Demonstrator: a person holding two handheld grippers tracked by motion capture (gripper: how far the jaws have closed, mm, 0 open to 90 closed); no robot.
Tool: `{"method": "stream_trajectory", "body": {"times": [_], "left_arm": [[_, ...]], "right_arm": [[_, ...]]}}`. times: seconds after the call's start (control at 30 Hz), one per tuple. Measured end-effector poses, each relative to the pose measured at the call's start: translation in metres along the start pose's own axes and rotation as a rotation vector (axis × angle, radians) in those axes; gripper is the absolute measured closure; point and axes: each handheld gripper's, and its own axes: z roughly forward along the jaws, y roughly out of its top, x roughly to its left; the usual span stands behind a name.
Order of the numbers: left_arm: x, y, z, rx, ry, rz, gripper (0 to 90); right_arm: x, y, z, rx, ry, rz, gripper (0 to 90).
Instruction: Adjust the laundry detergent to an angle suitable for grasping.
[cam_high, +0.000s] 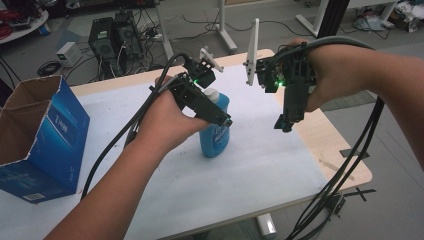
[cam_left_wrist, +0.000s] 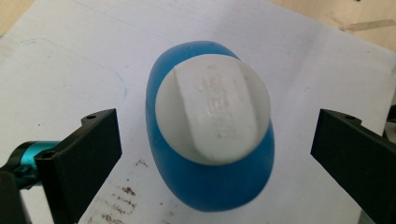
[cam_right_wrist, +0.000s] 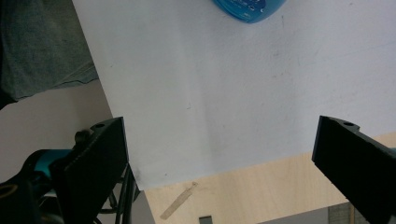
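Looking down from the high view, we see the left gripper (cam_high: 220, 107) over the blue bottle (cam_high: 215, 131) at table centre, the right gripper (cam_high: 286, 122) at its three o'clock. Our left gripper view shows jaws apart flanking the white cap (cam_left_wrist: 212, 108). Our right gripper view shows jaws apart, the bottle at twelve o'clock.

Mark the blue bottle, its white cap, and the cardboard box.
Blue plastic bottle (cam_high: 215, 140), high view, lower body.
White flip cap (cam_left_wrist: 212, 107), left gripper view, cap top.
Open blue cardboard box (cam_high: 55, 145), high view, front side.
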Motion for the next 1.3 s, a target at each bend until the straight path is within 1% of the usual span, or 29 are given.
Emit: {"method": "stream_trajectory", "body": {"times": [0.1,0.2,0.23,0.27,0.33,0.5,0.73,0.77,0.93,1.0,1.07,1.13,1.17,1.2,1.3], "left_arm": [[0.000,-0.001,0.005,-0.007,0.009,0.003,1.7],[0.000,-0.003,0.009,-0.034,0.010,-0.009,1.7],[0.000,-0.004,0.010,-0.038,0.008,-0.007,1.7],[0.000,-0.004,0.012,-0.041,0.010,-0.014,1.7],[0.000,-0.004,0.016,-0.035,0.010,-0.008,1.7],[-0.001,-0.003,0.023,-0.027,0.039,-0.006,1.7],[0.000,-0.003,0.029,-0.024,0.067,-0.006,1.7],[0.000,-0.004,0.029,-0.024,0.071,-0.011,1.7],[-0.001,-0.005,0.033,-0.020,0.072,-0.017,1.8],[-0.001,-0.004,0.035,-0.019,0.079,-0.013,3.4],[0.000,-0.004,0.036,-0.017,0.076,-0.015,3.5],[0.000,-0.004,0.036,-0.010,0.074,-0.012,10.1],[0.000,-0.004,0.037,-0.009,0.069,-0.012,10.1],[-0.001,-0.004,0.037,-0.009,0.076,-0.012,10.4],[0.000,-0.004,0.037,-0.011,0.072,-0.019,12.7]], "right_arm": [[0.000,0.000,0.000,0.001,0.000,0.002,2.7],[0.000,0.000,0.000,0.000,-0.004,0.004,2.7],[0.000,0.000,0.000,-0.001,-0.005,0.002,2.7],[0.000,0.000,0.000,0.000,-0.004,0.005,2.7],[-0.001,0.000,0.001,0.001,-0.005,0.001,2.7],[-0.001,0.001,0.002,-0.001,-0.004,-0.003,2.7],[-0.003,0.001,0.006,0.001,0.002,-0.004,2.7],[-0.003,0.001,0.006,0.001,0.002,-0.002,2.7],[-0.004,0.002,0.007,0.000,0.003,0.001,2.7],[-0.004,0.002,0.007,0.001,0.003,0.000,2.7],[-0.004,0.002,0.007,0.001,0.003,0.000,2.7],[-0.004,0.002,0.007,0.001,0.002,0.000,2.7],[-0.004,0.002,0.007,0.000,0.004,0.000,2.7],[-0.004,0.002,0.007,-0.001,0.004,-0.003,2.7],[-0.004,0.001,0.008,-0.001,0.004,-0.001,2.7]]}}
